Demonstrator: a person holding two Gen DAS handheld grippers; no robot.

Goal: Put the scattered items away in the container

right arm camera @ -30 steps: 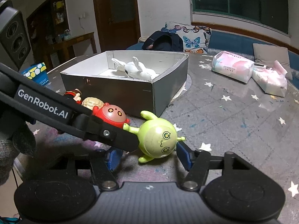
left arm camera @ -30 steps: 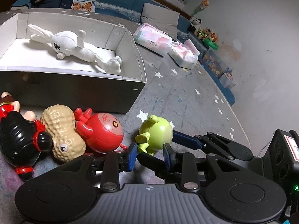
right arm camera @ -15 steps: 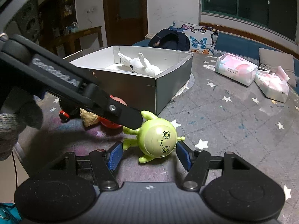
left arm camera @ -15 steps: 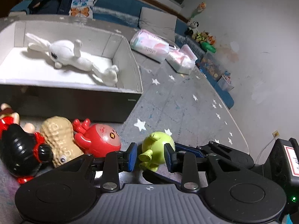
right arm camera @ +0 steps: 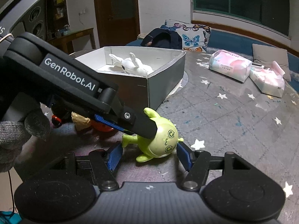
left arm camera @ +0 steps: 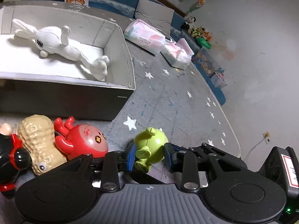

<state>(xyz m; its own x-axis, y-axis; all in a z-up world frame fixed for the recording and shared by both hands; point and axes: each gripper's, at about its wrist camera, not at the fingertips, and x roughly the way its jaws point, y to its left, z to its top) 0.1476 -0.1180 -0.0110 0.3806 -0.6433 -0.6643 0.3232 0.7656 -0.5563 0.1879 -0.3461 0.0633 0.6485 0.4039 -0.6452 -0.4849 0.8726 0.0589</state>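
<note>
Green toy between both my grippers, on the starry mat.

The green toy (left arm camera: 149, 145) lies near the box (left arm camera: 119, 85); my left gripper (left arm camera: 149, 155) pinches it, while my right gripper (right arm camera: 149, 155) stands spread around it, pads apart from it.

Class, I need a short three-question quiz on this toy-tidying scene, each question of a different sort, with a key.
1. True or false: the white plush rabbit lies inside the open grey cardboard box.
2. Which toy sits between the fingers of the right claw? A: red round plastic toy; B: round green plastic alien toy; C: tan peanut-shaped toy.
3. What lies between the black-and-red plastic figure and the red round plastic toy?
Key: 1 true; 2 B; 3 the tan peanut-shaped toy.
</note>
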